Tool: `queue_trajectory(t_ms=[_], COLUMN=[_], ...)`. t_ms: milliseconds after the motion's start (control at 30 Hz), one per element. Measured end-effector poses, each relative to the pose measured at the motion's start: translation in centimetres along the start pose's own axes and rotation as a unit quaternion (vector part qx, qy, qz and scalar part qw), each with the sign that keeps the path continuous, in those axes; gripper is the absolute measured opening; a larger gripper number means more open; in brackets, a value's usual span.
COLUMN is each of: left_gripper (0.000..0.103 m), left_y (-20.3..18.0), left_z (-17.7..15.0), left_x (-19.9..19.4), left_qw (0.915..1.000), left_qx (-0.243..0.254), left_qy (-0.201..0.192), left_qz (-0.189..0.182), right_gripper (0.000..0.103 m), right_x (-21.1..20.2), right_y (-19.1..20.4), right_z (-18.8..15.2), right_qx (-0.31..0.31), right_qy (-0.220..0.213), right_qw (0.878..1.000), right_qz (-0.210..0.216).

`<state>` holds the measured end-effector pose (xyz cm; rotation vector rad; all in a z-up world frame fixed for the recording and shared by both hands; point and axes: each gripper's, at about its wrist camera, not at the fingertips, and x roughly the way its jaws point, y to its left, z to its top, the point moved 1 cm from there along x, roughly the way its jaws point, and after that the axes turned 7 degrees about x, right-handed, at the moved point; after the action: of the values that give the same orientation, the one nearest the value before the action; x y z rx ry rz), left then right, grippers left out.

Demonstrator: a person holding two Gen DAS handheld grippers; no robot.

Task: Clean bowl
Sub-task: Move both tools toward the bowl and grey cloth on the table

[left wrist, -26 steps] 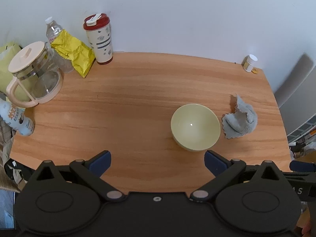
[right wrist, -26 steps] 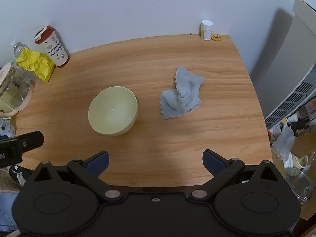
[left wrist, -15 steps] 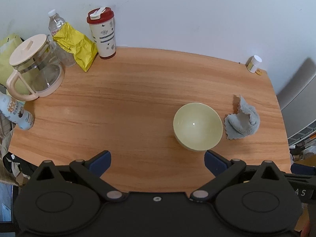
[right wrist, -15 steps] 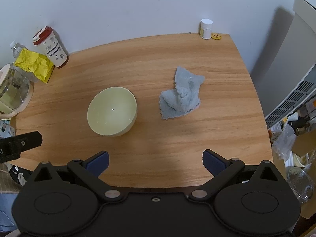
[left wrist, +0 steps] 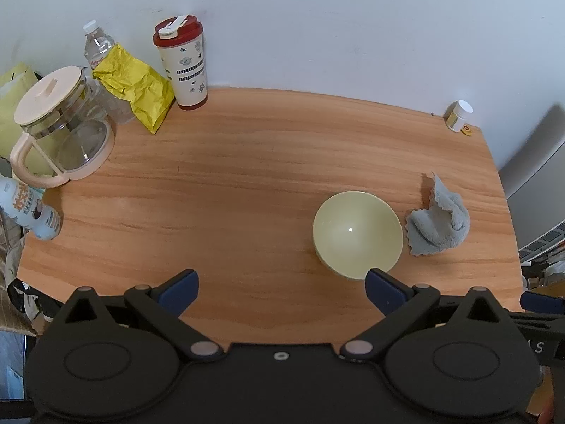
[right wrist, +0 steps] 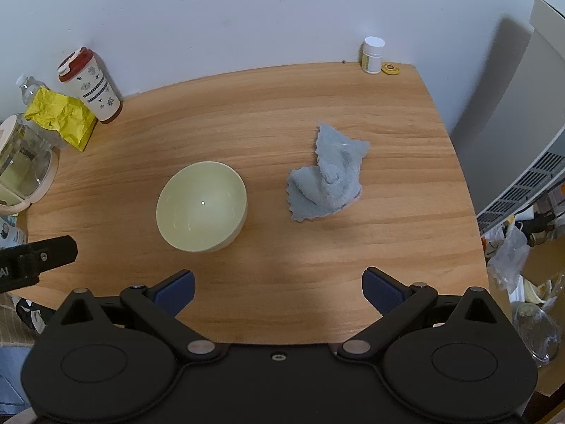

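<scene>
A pale green bowl stands upright on the wooden table, and nothing shows inside it. A crumpled grey cloth lies just to its right, a small gap apart. My left gripper hovers open near the table's front edge, its right fingertip just in front of the bowl. Open as well, my right gripper is above the front edge, nearer than the cloth. Both hold nothing.
At the back left stand a glass jug with a cream lid, a water bottle, a yellow bag and a red-lidded tumbler. A small bottle is at the left edge. A pill jar sits back right.
The left wrist view has tilted or pulled back a little, so the table and bowl sit lower in the frame. The right view barely shifts. Bowl and cloth stay put.
</scene>
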<state>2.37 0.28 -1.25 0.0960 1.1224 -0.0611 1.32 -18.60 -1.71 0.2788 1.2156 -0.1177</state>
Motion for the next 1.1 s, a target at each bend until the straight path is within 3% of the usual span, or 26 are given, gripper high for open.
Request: queue_trajectory(t_ms=[1100], left_gripper=[0.103], left_y=[0.7], left_z=[2.6], left_x=[1.3], left_qw=[0.9998], left_qx=[0.015], left_qy=[-0.008], left_qz=[-0.007], right_gripper=[0.102], right_x=[1.5], right_y=[0.6], right_z=[2.0], right_qx=[0.002], right_qy=[0.003], right_qw=[1.000], right_qz=[-0.010])
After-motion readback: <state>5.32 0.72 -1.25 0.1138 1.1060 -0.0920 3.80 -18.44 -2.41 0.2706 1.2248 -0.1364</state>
